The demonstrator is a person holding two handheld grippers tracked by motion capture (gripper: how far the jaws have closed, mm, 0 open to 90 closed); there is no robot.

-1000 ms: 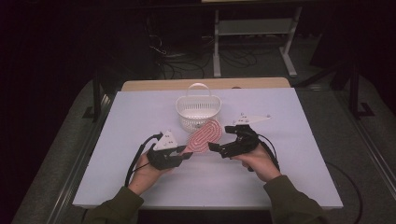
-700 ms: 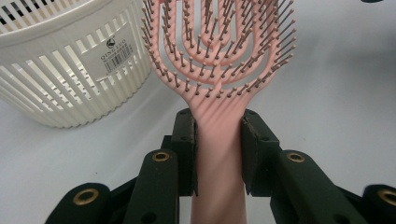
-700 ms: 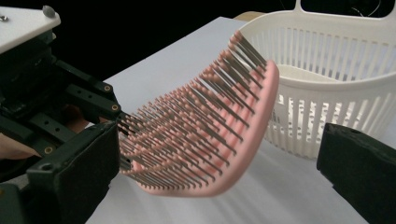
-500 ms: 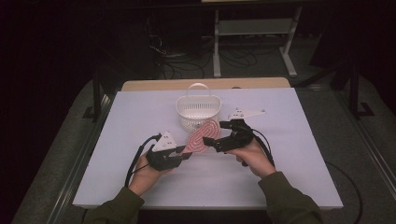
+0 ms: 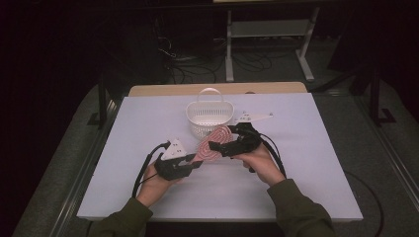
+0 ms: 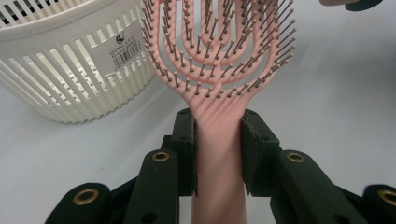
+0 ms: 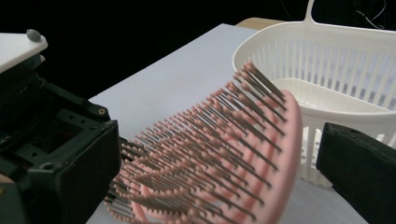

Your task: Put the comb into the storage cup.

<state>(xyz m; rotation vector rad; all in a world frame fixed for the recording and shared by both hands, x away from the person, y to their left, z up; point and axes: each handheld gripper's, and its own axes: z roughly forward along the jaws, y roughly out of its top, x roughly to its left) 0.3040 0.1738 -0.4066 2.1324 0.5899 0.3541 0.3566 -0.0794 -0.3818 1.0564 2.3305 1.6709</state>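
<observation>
Left claw (image 6: 218,154): clamped on the handle of the pink hairbrush (image 6: 219,70), both pads pressed flat to the handle's sides; seen at the near-left of the desk's middle in the high view (image 5: 190,165).
Right claw (image 7: 215,154): jaws apart, set either side of the brush head, bristles toward one pad and the back of the head toward the other; no contact with either pad can be made out. In the high view it is seen just right of the head (image 5: 217,146).
Hairbrush: held off the desk, tilted from the left claw up toward the far edge, its head (image 5: 213,143) just in front of the basket.
Basket (image 5: 209,116): white, slatted, upright, near the middle of the desk's far edge, nothing seen inside (image 7: 327,98).
Desk (image 5: 321,163): pale top, otherwise bare around the hands.
Change: the right claw has been brought in over the last second from beside the brush to straddle its head; the left grip is unaltered.
Meaning: a handover from left to right is judged to be under way, probably for placing in the basket; the right claw is yet to be closed.
</observation>
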